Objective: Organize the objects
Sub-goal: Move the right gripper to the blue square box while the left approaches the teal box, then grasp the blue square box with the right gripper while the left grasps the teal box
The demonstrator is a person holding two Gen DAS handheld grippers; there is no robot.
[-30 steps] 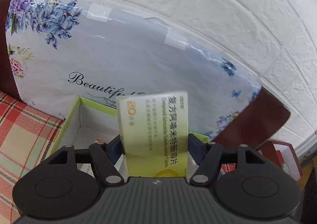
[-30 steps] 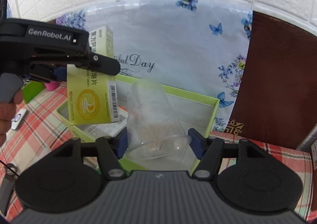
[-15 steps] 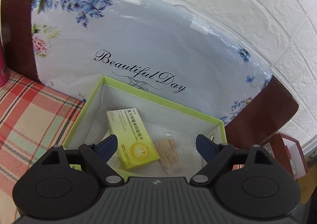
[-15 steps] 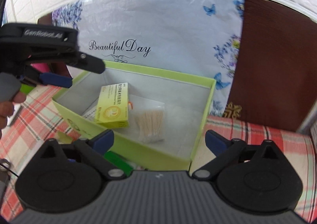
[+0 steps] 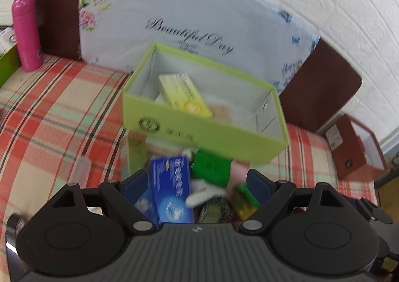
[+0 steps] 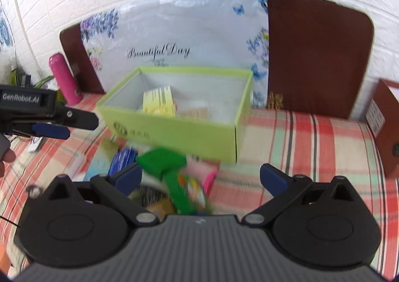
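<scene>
A lime-green open box (image 5: 204, 132) (image 6: 174, 132) stands on the plaid cloth. Inside it lie a yellow medicine box (image 5: 184, 95) (image 6: 159, 101) and a clear bag of toothpicks (image 5: 222, 112) (image 6: 197, 112). In front of it is a blurred pile with a blue box (image 5: 172, 189), a green box (image 5: 212, 167) (image 6: 162, 159) and a pink packet (image 6: 202, 172). My left gripper (image 5: 197, 182) hangs open over the pile, holding nothing. My right gripper (image 6: 202, 177) is wide open and empty above the same pile. The left gripper (image 6: 74, 125) also shows at the left of the right wrist view.
A floral bag (image 5: 199, 20) printed "Beautiful Day" leans on a brown board (image 6: 316, 57) against the white brick wall. A pink bottle (image 5: 26, 32) stands far left. A red-brown box (image 5: 359, 147) sits at the right. A small clear bottle (image 5: 81, 167) lies on the plaid cloth (image 5: 49, 120).
Both grippers opened and pulled back from the green box. The yellow medicine box left the left gripper and the clear toothpick bag left the right; both now lie in the box.
</scene>
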